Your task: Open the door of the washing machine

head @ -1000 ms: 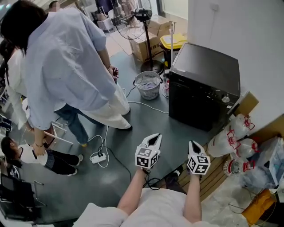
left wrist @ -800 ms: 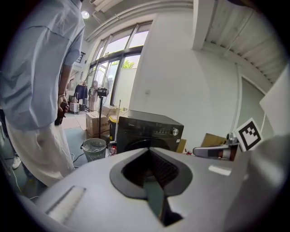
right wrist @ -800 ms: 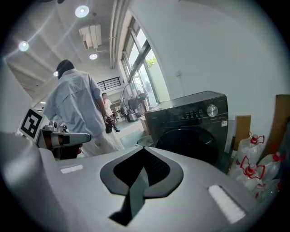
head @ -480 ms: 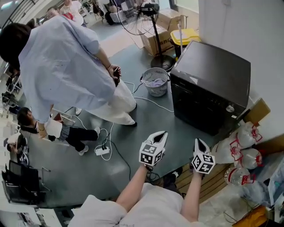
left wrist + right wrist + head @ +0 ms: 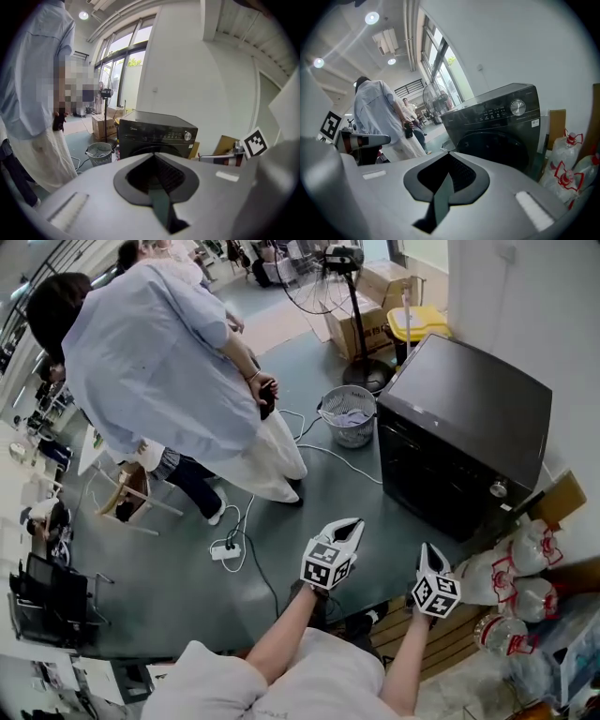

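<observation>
- We are holding the left claw (image 5: 352, 524) and right claw (image 5: 426, 551) clenched, empty, at the bottom centre.
- The washing machine (image 5: 466, 432) is sitting upper right, apart from both, its door (image 5: 506, 146) shut.

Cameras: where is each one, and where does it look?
Head view: on the person's head, looking steeply down; shows forearms, left gripper, right gripper.
Left gripper view: on that gripper, facing the washing machine; shows its shut fingers.
Right gripper view: on that gripper, facing the machine's door; shows shut fingers.
All three see the washing machine.
</observation>
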### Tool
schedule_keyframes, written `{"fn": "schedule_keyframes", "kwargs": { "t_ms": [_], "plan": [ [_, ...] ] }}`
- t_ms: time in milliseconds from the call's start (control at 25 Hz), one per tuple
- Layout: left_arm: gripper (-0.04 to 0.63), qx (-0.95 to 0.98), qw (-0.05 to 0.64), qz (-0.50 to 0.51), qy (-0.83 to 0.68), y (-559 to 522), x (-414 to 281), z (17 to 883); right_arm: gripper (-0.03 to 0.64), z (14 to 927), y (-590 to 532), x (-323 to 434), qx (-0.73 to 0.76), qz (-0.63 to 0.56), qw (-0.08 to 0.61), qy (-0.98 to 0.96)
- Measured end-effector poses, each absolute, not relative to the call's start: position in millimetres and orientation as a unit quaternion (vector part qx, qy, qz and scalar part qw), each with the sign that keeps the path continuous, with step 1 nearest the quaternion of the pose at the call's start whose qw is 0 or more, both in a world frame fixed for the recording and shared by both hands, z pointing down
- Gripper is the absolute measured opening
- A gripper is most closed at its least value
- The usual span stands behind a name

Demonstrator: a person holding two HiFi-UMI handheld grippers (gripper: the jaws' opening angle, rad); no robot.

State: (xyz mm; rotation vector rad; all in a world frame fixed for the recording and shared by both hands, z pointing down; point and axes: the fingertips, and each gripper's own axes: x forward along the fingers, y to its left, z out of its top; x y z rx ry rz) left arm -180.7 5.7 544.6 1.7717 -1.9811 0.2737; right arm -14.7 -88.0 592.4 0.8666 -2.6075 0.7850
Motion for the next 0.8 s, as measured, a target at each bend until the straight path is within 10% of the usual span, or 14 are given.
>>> {"fn": "schedule_keyframes", "kwargs": {
  "t_ms": [800],
  "plan": [
    [0.060,0.740,0.210,0.205,-0.606,-113.7,-261.7,641.8,-0.003,606.8,-122.3,-26.2,0.382,0.257,0.174,-0.870]
  ]
}}
